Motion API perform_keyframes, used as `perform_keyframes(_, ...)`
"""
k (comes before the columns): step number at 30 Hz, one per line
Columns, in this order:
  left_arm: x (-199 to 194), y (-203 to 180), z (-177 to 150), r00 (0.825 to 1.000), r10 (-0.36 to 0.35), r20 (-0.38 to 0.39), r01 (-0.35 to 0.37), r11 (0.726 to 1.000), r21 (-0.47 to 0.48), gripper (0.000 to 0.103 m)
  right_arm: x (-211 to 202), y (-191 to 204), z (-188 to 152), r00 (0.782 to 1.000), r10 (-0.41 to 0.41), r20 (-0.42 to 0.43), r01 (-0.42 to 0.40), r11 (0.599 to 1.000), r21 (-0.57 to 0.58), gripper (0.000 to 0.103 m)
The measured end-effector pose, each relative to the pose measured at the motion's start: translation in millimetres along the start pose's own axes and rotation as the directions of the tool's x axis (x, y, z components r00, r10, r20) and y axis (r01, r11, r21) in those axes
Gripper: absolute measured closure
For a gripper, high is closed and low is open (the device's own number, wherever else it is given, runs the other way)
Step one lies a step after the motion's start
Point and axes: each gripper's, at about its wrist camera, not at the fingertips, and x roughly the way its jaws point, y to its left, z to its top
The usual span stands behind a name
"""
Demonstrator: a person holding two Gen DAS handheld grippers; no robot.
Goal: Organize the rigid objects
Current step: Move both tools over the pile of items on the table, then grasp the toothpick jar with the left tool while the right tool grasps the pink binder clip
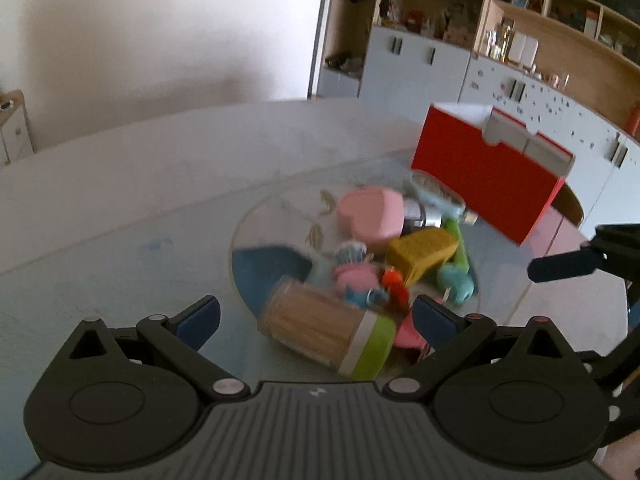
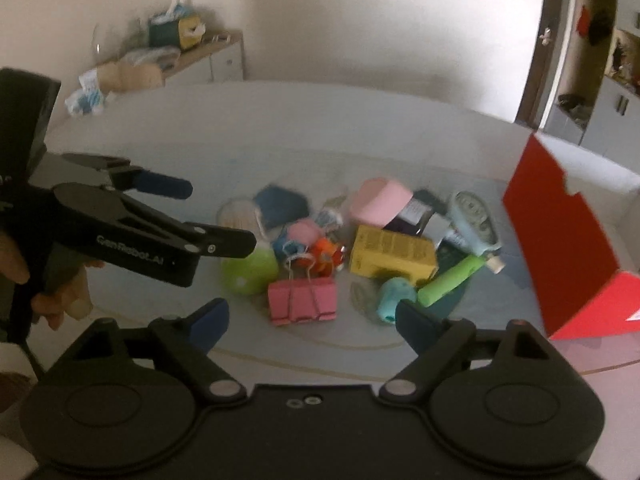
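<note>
A pile of small items lies on a round glass plate (image 1: 256,224) on the table. In the left wrist view my left gripper (image 1: 316,312) is open just in front of a toothpick jar with a green lid (image 1: 328,336), not touching it. Behind the jar are a pink heart-shaped box (image 1: 370,214) and a yellow carton (image 1: 420,252). In the right wrist view my right gripper (image 2: 312,316) is open above the near rim, with pink binder clips (image 2: 302,300) just ahead between the fingers, unpressed. The left gripper (image 2: 208,216) reaches in from the left.
An open red box (image 2: 560,232) stands at the plate's right edge. Among the pile are a green tube (image 2: 452,278), a teal piece (image 2: 394,294) and a blue pouch (image 2: 282,206). A sideboard (image 2: 208,56) with bags stands behind the table, and shelving (image 1: 500,40) lines the far wall.
</note>
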Motion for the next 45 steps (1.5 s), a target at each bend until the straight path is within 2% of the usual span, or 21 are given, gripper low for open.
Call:
perform_keyframes(5, 10.0, 3.3, -4.2, 0.999, -0.042, -0.019, 0.043, 0.999, 0.028, 0.000, 16.2, 1.1, -2.1, 1.000, 0.014, -0.025, -0.014, 1.000, -0.024, 0.022)
perform_keyframes(9, 12.9, 0.5, -6.4, 0.996, -0.085, -0.040, 0.088, 0.992, 0.085, 0.000, 28.7, 2.6, -1.8, 0.999, 0.007, -0.037, -0.009, 0.999, -0.047, 0.026)
perform_keyframes(13, 21.4, -0.8, -6.0, 0.996, -0.070, -0.053, 0.076, 0.989, 0.126, 0.000, 38.6, 0.8, 0.6, 0.999, 0.006, -0.034, -0.007, 0.998, -0.059, 0.029)
perform_keyframes(19, 26.2, -0.9, -3.7, 0.997, -0.063, -0.051, 0.070, 0.987, 0.143, 0.001, 51.0, -0.2, 4.9, 0.999, 0.003, -0.032, -0.006, 0.997, -0.074, 0.043)
perform_keyframes(24, 27.6, -1.5, -2.8, 0.996, -0.072, -0.060, 0.080, 0.987, 0.138, 0.012, 53.8, 1.9, 6.1, 0.999, 0.012, -0.035, -0.015, 0.997, -0.080, 0.054)
perform_keyframes(30, 25.7, -3.7, -2.7, 0.996, -0.056, -0.062, 0.064, 0.989, 0.135, 0.014, 49.1, 0.0, 4.2, 1.000, 0.009, -0.027, -0.011, 0.999, -0.051, 0.055)
perform_keyframes(38, 20.7, -5.4, -6.3, 0.997, -0.028, -0.076, 0.034, 0.996, 0.080, 0.014, 30.1, -5.9, -4.6, 1.000, 0.010, -0.028, -0.010, 1.000, 0.013, 0.055)
perform_keyframes(45, 10.8, -11.7, -9.9, 0.995, -0.052, -0.084, 0.055, 0.998, 0.032, 0.014, 5.5, -16.8, -6.4, 1.000, -0.003, 0.000, 0.003, 0.993, 0.119, 0.055)
